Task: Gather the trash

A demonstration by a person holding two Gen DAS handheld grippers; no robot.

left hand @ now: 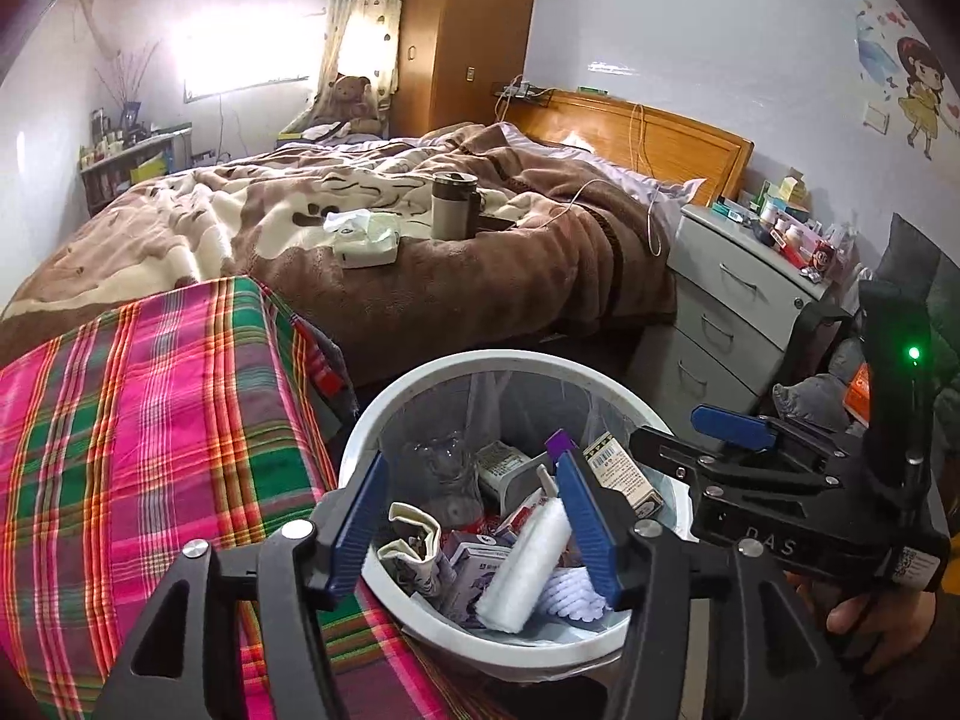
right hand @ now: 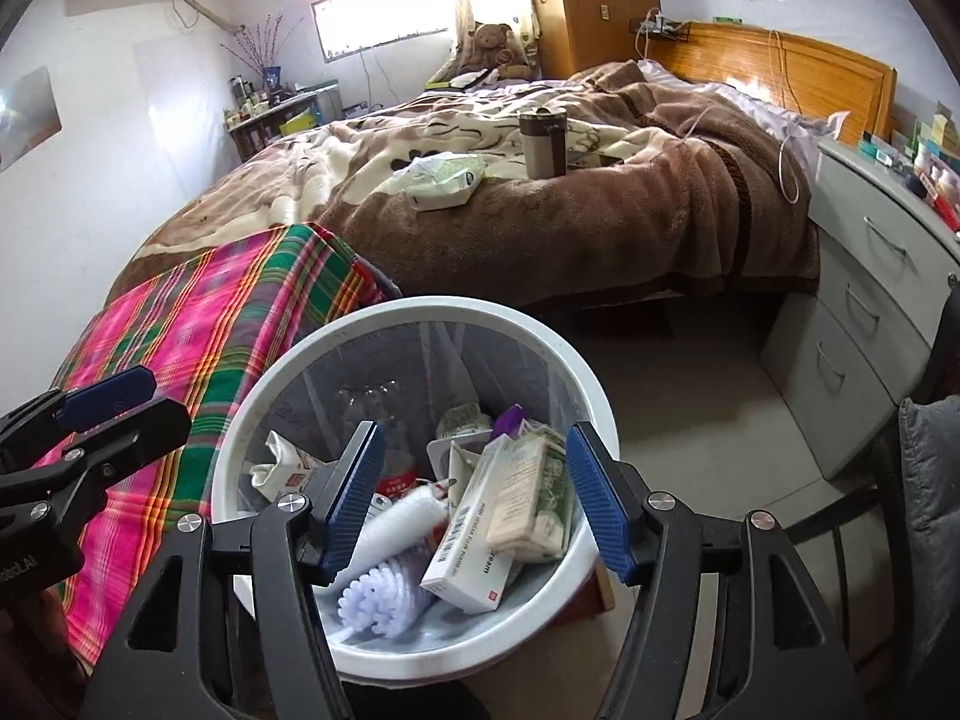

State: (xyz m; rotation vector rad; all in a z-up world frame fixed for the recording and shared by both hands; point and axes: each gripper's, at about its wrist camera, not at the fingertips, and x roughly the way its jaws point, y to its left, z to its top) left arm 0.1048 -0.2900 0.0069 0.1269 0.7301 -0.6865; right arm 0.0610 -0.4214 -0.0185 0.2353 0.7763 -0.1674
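Note:
A white trash bin (left hand: 420, 372) with a clear liner stands beside the plaid-covered surface and also shows in the right wrist view (right hand: 414, 309). It holds several boxes, a white roll (left hand: 528, 564), a clear bottle (left hand: 441, 468) and a white brush (right hand: 384, 594). My left gripper (left hand: 474, 522) is open and empty, hovering over the bin. My right gripper (right hand: 474, 498) is open and empty over the bin too; it also shows in the left wrist view (left hand: 708, 438). A crumpled tissue pack (left hand: 366, 237) lies on the bed.
A plaid cloth (left hand: 144, 420) covers a surface left of the bin. The bed (left hand: 420, 276) with a brown blanket carries a mug (left hand: 453, 204) and a cable. A grey drawer unit (left hand: 732, 312) with clutter stands at right, a chair (right hand: 924, 510) nearer.

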